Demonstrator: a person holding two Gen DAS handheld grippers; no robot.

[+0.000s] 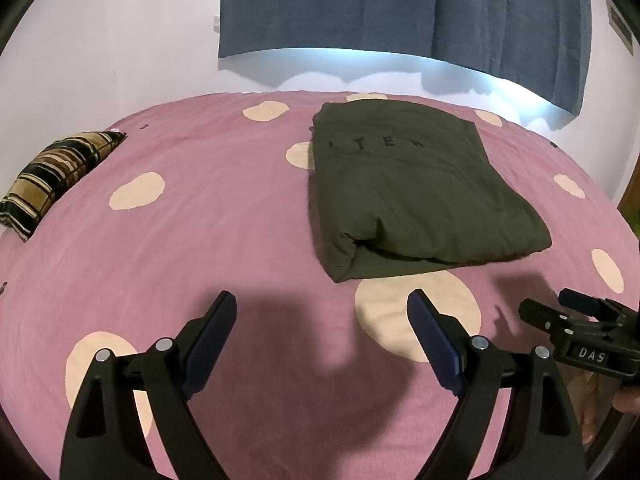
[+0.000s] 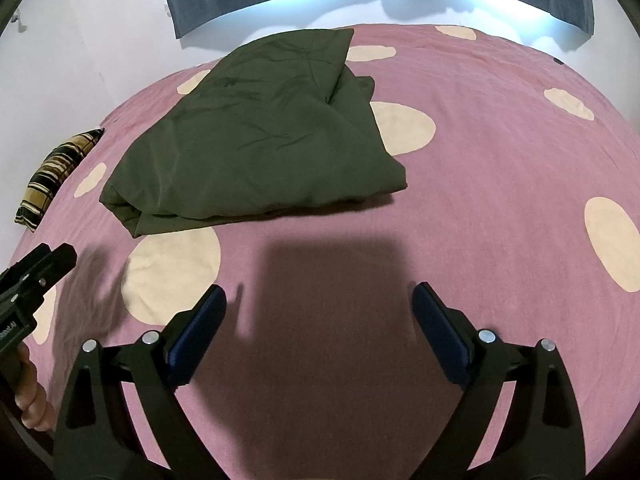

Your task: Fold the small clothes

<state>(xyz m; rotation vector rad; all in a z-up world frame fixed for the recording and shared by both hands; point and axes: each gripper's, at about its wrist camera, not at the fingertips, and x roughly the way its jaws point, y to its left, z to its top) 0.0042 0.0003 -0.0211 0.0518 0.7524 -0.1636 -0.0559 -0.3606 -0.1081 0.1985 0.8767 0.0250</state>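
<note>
While both grippers are held low over the bed, nothing is gripped by either of them. A dark olive-green garment (image 1: 416,188) is seen lying folded into a thick rectangle on the pink bedsheet (image 1: 208,216), which is printed with large cream dots. Faint dark lettering can be made out across the upper layer of the garment in the left wrist view, though the whole word cannot be read. The near edge of the fold is shown resting just beyond one big cream dot (image 1: 416,312), and its layers are seen bulging open at the near left corner.

The left gripper (image 1: 322,300) is held with its two blue-padded fingers wide apart above bare sheet, short of the garment and not touching it. The right gripper (image 2: 319,294) is likewise spread open, with only its own shadow between the fingers; the garment (image 2: 256,148) is seen ahead and to its left, well apart from the fingertips. Each tool is caught at the edge of the other's view, side by side.

A brown and black plaid cushion (image 1: 60,176) is set at the far left edge of the bed, against the white wall (image 1: 120,40). A blue curtain (image 1: 400,4) is hung behind the bed, with light showing beneath its hem
</note>
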